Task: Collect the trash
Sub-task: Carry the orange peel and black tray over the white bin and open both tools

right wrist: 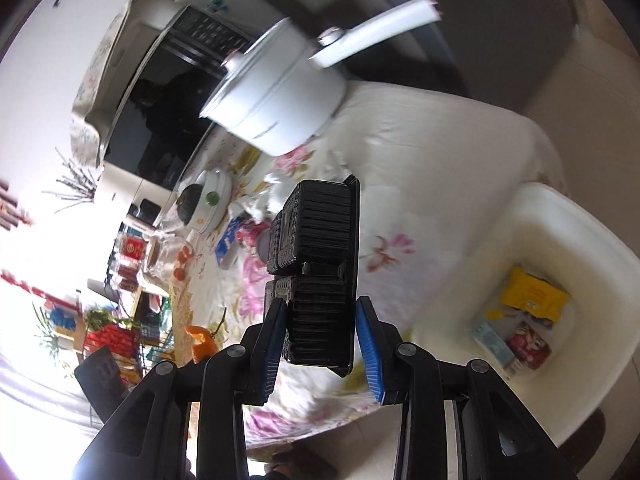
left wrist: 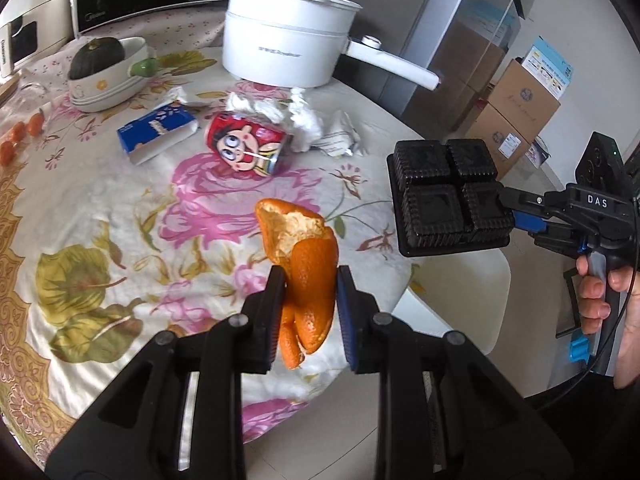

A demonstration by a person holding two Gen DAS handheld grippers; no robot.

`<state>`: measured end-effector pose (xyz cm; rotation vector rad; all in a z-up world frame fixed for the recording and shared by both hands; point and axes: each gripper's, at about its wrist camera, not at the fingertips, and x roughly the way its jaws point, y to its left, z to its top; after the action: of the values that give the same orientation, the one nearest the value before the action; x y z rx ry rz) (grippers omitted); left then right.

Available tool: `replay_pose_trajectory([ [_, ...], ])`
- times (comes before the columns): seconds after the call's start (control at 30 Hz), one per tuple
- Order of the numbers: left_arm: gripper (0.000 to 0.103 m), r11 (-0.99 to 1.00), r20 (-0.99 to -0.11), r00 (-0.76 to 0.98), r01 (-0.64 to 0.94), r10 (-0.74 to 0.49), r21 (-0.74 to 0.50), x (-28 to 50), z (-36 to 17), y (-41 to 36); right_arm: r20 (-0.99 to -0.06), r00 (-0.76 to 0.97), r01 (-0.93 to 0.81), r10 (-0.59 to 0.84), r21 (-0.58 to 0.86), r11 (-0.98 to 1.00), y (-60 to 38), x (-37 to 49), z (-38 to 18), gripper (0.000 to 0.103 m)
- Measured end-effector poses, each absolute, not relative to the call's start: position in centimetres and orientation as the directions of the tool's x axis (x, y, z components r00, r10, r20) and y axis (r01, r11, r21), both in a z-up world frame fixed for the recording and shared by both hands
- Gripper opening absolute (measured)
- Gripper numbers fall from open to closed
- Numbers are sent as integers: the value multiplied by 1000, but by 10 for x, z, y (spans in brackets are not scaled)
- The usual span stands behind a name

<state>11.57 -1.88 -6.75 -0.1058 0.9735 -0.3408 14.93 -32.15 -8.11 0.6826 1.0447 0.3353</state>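
My left gripper (left wrist: pixel 310 280) is shut on an orange peel (left wrist: pixel 306 256) and holds it above the flowered tablecloth (left wrist: pixel 120 240). My right gripper (right wrist: pixel 320 312) is shut on a black plastic tray (right wrist: pixel 320 264) with four moulded cups, held edge-up over the table's right edge; the tray also shows in the left wrist view (left wrist: pixel 448 192), past the table edge. A white bin (right wrist: pixel 560 280) stands beside the table with wrappers (right wrist: pixel 532 296) inside. On the table lie a red cartoon can (left wrist: pixel 248 144), a blue tissue pack (left wrist: pixel 158 132) and crumpled white paper (left wrist: pixel 296 112).
A white pot with a long handle (left wrist: pixel 292 40) stands at the back of the table. A bowl holding a dark squash (left wrist: pixel 104 68) sits back left, small orange fruits (left wrist: pixel 16 136) at the far left. Cardboard boxes (left wrist: pixel 516 112) stand on the floor to the right.
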Motion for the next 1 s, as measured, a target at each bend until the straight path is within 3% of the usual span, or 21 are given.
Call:
replay_pose_trajectory([
  [0.47, 27, 873, -790, 447, 438, -419, -215, 110, -83, -134, -732, 469, 196, 494, 632, 750, -438, 109, -115, 37],
  [0.57, 27, 867, -798, 438, 457, -415, -200, 110, -87, -145, -773, 429, 229, 467, 593, 772, -448, 113, -130, 44],
  [0.63, 27, 866, -803, 432, 460, -410, -195, 109, -89, -148, -780, 419, 266, 466, 596, 758, -460, 113, -138, 59],
  [1.0, 27, 862, -815, 415, 470, -405, -189, 110, -99, -165, -805, 383, 229, 453, 558, 798, -461, 107, -137, 59],
])
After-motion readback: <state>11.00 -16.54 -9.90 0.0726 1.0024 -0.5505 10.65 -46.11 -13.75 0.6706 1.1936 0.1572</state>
